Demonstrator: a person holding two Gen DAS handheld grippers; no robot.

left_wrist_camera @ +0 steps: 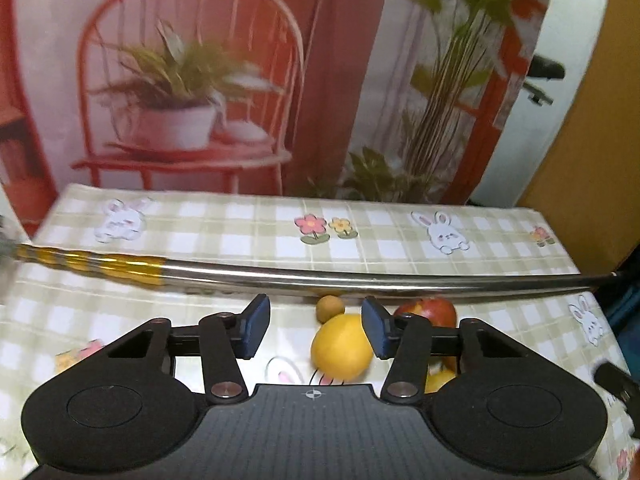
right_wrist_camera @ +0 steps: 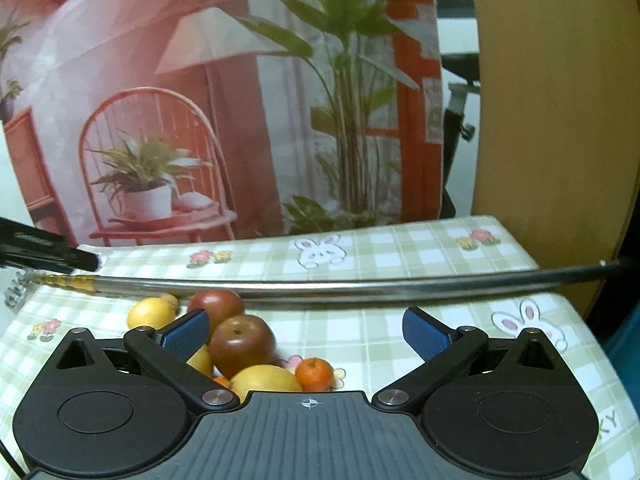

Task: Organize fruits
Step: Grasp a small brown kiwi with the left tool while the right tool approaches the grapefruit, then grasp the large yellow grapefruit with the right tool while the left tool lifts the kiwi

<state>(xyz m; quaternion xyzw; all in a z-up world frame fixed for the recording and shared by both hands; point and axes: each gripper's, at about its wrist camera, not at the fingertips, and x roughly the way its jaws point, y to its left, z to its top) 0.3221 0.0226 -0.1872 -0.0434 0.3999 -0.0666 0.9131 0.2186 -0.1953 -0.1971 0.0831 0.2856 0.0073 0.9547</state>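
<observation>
Bench (right_wrist_camera: 400, 328): covered with a checked cloth printed with rabbits and flowers; the fruits are carried on it, loose.
Metal rod (right_wrist_camera: 320, 286): a long curved bar with a gold-banded end, stretched across the bench; taken as the landmark below.
Container: none is seen in either view; whether the rod is the rim or handle of a basket cannot be told, so nothing can be reported as held inside one.
Left gripper (left_wrist_camera: 316, 326): spread, nothing pinched; held on the near side of the rod, above the yellow fruit (left_wrist_camera: 341, 347).
Right gripper (right_wrist_camera: 306, 334): spread wide, empty; also on the near side of the rod.
Fruit pile: gathered just nearside of the rod, toward its gold end.
Red apple (right_wrist_camera: 241, 345): the nearer of two; a second apple (right_wrist_camera: 216, 303) lies almost under the rod.
Lemon (right_wrist_camera: 150, 313): beside the second apple.
Orange (right_wrist_camera: 315, 373): small, at the pile's edge farthest from the gold end.
Small brown fruit (left_wrist_camera: 329, 308): just nearside of the rod.
Step advised: one fruit should be taken at a time, an outlying one first; the fingers should be centred on its widest part and closed gently, since round fruit is judged liable to roll.
</observation>
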